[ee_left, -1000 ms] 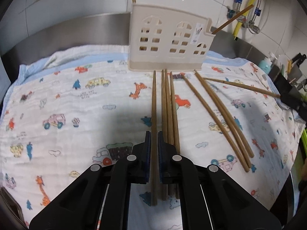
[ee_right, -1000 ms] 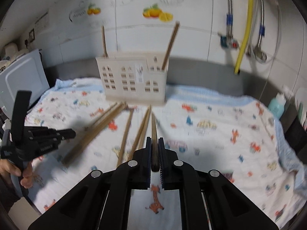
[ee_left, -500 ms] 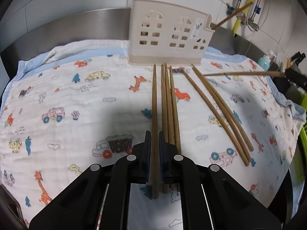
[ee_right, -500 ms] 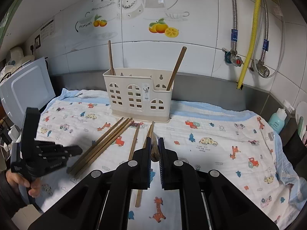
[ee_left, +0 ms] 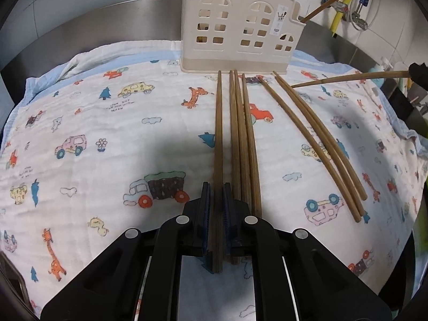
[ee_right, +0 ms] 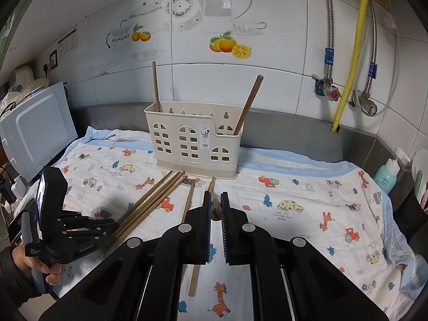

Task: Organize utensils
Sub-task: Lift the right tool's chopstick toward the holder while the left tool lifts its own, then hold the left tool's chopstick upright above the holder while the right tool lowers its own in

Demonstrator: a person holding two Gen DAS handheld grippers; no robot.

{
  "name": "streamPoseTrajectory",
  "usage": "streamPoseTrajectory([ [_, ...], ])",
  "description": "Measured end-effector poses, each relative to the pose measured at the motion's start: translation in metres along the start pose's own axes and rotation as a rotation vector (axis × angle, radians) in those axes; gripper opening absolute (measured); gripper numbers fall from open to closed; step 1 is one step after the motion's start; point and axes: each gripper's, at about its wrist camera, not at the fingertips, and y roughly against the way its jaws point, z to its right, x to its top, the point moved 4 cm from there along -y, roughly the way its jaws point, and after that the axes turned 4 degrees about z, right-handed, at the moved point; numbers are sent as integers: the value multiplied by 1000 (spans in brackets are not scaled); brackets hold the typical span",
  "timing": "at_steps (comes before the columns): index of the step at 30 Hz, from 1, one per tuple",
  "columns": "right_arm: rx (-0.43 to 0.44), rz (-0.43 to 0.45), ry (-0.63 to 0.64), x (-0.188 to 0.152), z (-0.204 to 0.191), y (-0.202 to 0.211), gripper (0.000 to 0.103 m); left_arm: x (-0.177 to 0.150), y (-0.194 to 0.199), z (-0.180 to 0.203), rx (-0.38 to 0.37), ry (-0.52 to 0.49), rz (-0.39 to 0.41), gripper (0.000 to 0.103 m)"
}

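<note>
Left gripper (ee_left: 217,195) straddles one chopstick (ee_left: 218,133) lying on the cloth (ee_left: 107,133), jaws easing apart, apparently releasing or regripping it, while right gripper (ee_right: 215,208) stays clamped on another chopstick (ee_right: 215,210), aimed toward the holder (ee_right: 192,144) for stowing.

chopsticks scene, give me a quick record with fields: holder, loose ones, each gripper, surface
holder: cream house-shaped utensil holder at the back of the cloth, two chopsticks standing in it
loose chopsticks: group of three beside the left gripper, another three fanned to the right
left gripper: fingers opening, straddling one chopstick that lies on the cloth
right gripper: shut on a chopstick, seen end-on, held off the cloth
surface: printed cloth with cars and giraffes
</note>
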Motion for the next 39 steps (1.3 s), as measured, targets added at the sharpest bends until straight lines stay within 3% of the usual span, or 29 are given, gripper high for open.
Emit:
streamPoseTrajectory([
  [6, 1, 1, -1, 0, -1, 0, 7, 0, 1, 5, 44, -42, -16, 6],
  [10, 3, 3, -2, 1, -1, 1, 7, 6, 6, 1, -20, 0, -29, 6],
  [24, 15, 23, 30, 21, -4, 4, 7, 67, 70, 0, -82, 6, 211, 6],
  [31, 45, 27, 35, 40, -2, 6, 7, 89, 78, 4, -97, -20, 266, 6],
  [39, 95, 72, 64, 89, -1, 23, 7, 112, 92, 9, -88, -64, 301, 6],
])
